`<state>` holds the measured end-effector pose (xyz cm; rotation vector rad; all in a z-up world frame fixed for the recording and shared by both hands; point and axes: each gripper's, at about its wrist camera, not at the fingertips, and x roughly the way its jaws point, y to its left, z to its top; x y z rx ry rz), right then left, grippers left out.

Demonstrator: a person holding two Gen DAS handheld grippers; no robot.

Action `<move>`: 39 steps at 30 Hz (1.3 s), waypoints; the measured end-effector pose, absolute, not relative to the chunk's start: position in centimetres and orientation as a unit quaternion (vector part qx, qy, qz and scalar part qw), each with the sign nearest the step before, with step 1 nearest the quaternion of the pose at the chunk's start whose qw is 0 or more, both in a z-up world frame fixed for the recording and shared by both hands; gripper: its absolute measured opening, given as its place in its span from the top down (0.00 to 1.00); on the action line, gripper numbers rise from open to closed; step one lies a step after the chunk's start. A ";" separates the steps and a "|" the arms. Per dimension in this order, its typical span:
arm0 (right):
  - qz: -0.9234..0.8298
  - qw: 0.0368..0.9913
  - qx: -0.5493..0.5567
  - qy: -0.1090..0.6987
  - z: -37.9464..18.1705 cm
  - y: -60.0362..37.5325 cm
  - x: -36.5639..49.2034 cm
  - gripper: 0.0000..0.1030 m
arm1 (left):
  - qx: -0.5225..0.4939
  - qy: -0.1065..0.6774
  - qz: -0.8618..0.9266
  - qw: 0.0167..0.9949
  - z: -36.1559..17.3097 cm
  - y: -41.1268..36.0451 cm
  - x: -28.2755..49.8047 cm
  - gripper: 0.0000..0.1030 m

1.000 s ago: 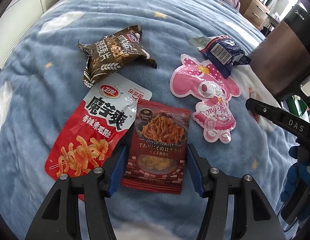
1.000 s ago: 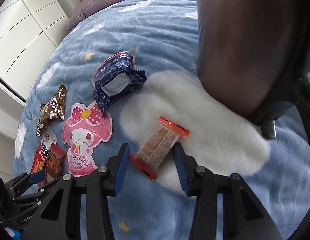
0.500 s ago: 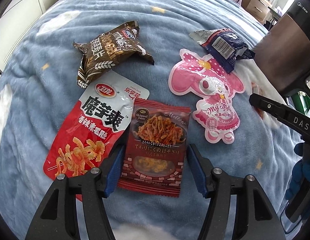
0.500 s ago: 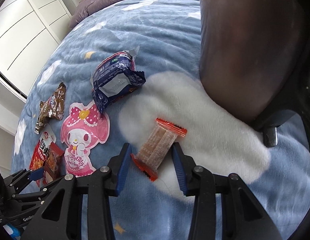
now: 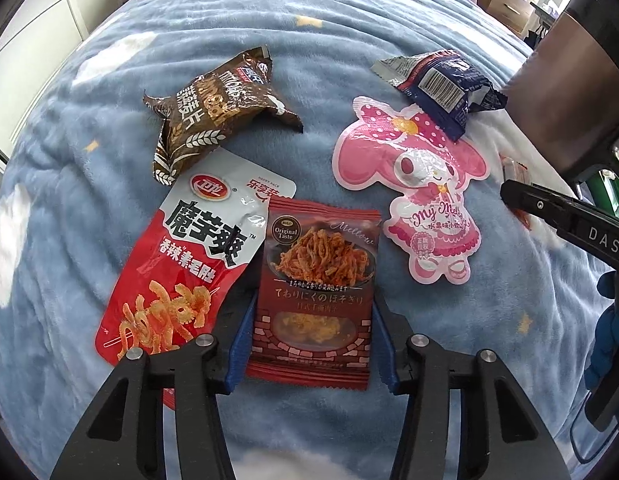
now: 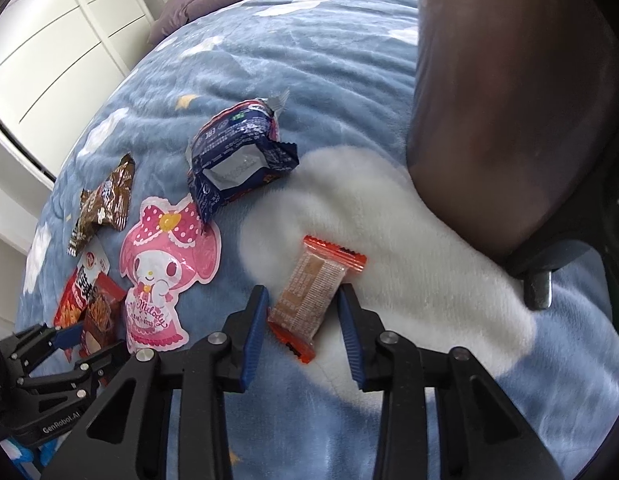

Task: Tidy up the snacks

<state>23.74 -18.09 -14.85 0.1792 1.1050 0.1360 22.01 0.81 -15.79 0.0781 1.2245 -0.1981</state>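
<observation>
A dark red shredded-meat packet (image 5: 315, 280) lies flat on the blue blanket (image 5: 269, 40). My left gripper (image 5: 312, 320) straddles its lower half; the jaws are closing and the blue pads (image 5: 241, 340) stand right at its side edges, with no buckling of the packet. An orange-ended wafer bar (image 6: 313, 284) lies on a white cloud patch. My right gripper (image 6: 303, 312) straddles it with its jaws closing, and a thin gap still shows at the right pad (image 6: 349, 328). Both grippers point steeply down.
A red-and-white konjac pouch (image 5: 189, 264) lies partly under the red packet. A brown oat packet (image 5: 213, 112), a pink My Melody pouch (image 5: 421, 196) and an opened navy packet (image 5: 441, 84) lie further off. A brown chair (image 6: 509, 100) crowds the right; white drawers (image 6: 49, 60) stand left.
Both pairs of jaws have narrowed around their snacks. The left gripper edged slightly further over the red packet. No snack has shifted on the blanket.
</observation>
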 end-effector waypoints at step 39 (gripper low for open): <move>0.126 0.842 -0.044 0.522 -14.2 -18.2 21.6 0.95 | 0.034 0.553 -0.086 0.828 -14.1 0.8 20.1 0.59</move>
